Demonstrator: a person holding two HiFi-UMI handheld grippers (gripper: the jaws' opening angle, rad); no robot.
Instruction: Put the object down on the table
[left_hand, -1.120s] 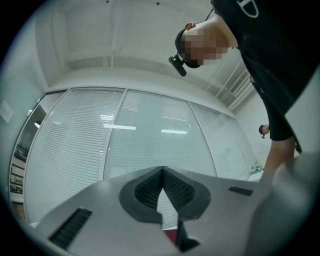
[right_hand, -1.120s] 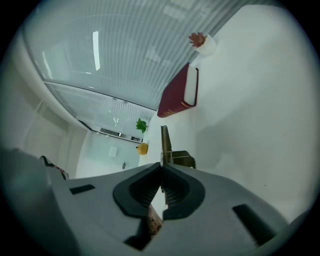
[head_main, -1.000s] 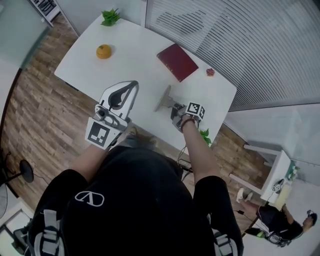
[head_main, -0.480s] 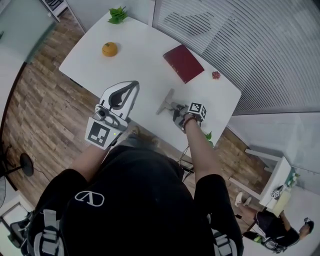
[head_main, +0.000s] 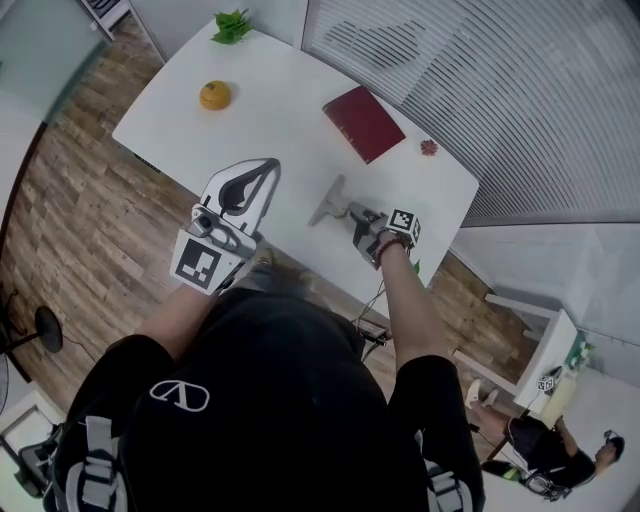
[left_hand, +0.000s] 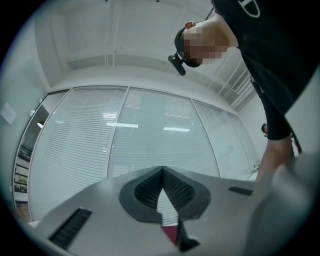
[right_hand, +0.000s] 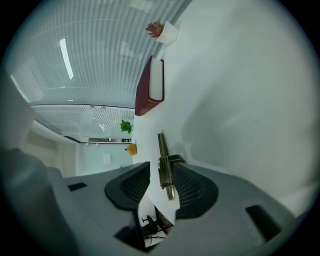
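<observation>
The right gripper (head_main: 356, 213) was brought low at the near edge of the white table (head_main: 270, 110), and its jaws were opening. The flat-bladed metal tool (head_main: 328, 200) was seen lying on the tabletop between them, blade end pointing away towards the far side. In the right gripper view the tool (right_hand: 162, 147) was shown edge-on in the gap of the right gripper (right_hand: 162, 168), with daylight on its left side and the pads no longer pressed on it. Released, then, and down on the table.

The left gripper (head_main: 268, 166) was held up above the table's near edge, well apart from the tool. In the left gripper view its jaws (left_hand: 163, 170) were closed tip to tip, nothing caught between them, and they were aimed at a wall of window blinds (left_hand: 150, 130).

Further back, a dark red book (head_main: 363, 123) was laid flat on the table, with a small red flower (head_main: 429, 147) near it at the right edge. An orange fruit (head_main: 214, 95) was set towards the left side, and a green plant (head_main: 232, 24) at the far corner. A wooden floor (head_main: 70, 200) was visible to the left of the table.
</observation>
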